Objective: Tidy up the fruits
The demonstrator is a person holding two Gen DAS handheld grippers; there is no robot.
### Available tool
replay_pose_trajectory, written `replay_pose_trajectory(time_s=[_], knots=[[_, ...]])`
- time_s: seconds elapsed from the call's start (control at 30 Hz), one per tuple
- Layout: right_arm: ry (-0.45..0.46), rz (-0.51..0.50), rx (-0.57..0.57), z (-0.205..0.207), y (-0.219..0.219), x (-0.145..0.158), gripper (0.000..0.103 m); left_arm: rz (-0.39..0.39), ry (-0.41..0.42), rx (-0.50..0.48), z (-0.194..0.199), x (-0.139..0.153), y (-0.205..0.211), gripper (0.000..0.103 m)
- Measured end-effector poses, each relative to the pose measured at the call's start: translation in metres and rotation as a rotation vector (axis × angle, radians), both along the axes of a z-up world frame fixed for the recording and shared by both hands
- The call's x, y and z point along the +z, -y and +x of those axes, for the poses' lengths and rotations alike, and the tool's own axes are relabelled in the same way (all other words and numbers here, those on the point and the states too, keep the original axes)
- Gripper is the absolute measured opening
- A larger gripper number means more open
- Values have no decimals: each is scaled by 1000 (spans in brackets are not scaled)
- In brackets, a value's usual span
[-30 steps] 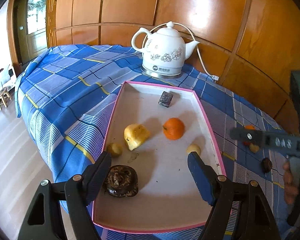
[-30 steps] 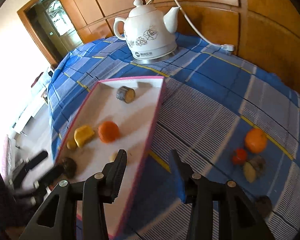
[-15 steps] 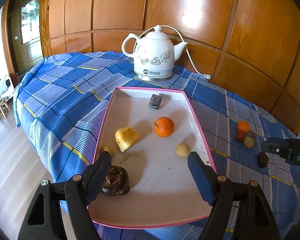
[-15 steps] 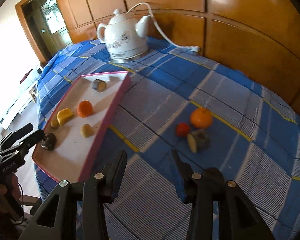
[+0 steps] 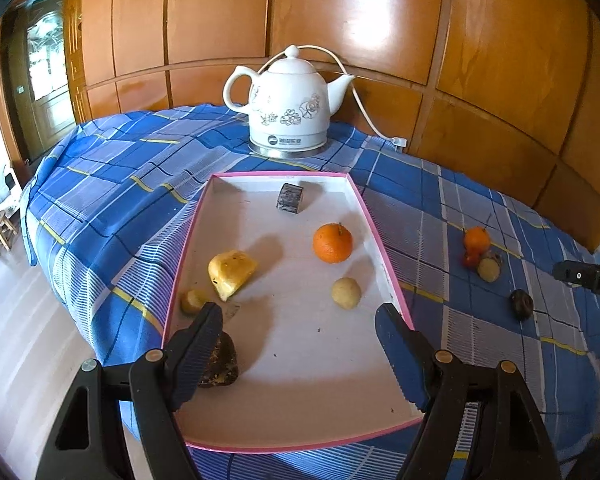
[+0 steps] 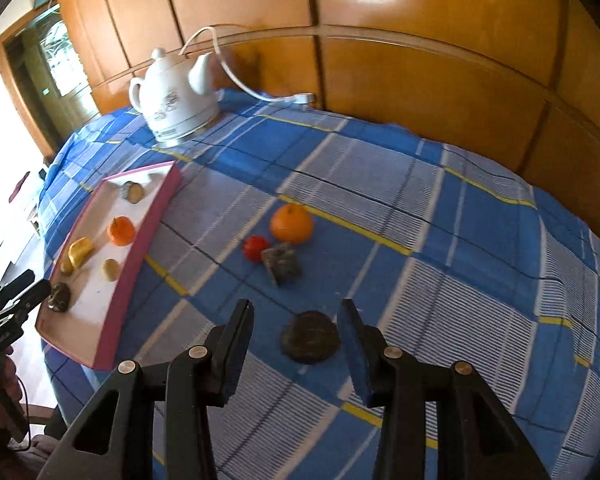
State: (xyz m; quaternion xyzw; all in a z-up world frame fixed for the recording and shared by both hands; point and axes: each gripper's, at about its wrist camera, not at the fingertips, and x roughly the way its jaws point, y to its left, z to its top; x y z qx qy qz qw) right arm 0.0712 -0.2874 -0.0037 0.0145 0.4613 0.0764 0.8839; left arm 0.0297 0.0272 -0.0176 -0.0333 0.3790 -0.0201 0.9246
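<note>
pink-rimmed and white inside, the tray [image 5: 384, 256] on the blue checked cloth [image 6: 440, 216] already holds several fruits, and the left gripper [image 5: 300, 320] hangs over its near end with jaws wide apart and nothing between them, one finger just beside a dark lumpy fruit [image 5: 218, 364]. further right, four pieces lie loose on the cloth, and the right gripper [image 6: 296, 320] hovers with jaws partly open and empty around the nearest, a dark round fruit [image 6: 310, 336]. closing off-centre could squirt that fruit sideways, likely rolling it toward the table edge, or crush it if soft.
</note>
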Motion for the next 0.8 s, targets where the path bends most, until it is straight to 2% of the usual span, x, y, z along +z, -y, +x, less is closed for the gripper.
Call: replay_pose_trajectory(time_s=[0.3, 0.37, 0.43, 0.6, 0.8], knots=[[30, -54, -91, 1, 39, -5, 44, 23, -5, -23, 0, -1, 11, 79], [16, -3, -158, 4, 58, -13, 44, 31, -5, -28, 0, -1, 13, 79], [-36, 46, -231, 8, 76, -20, 44, 37, -7, -31, -1, -2, 16, 79], [-37, 134, -335, 8, 103, -17, 44, 46, -10, -35, 0, -2, 19, 79], [-53, 131, -366, 8, 108, -19, 44, 60, -18, -50, 0, -4, 26, 79]])
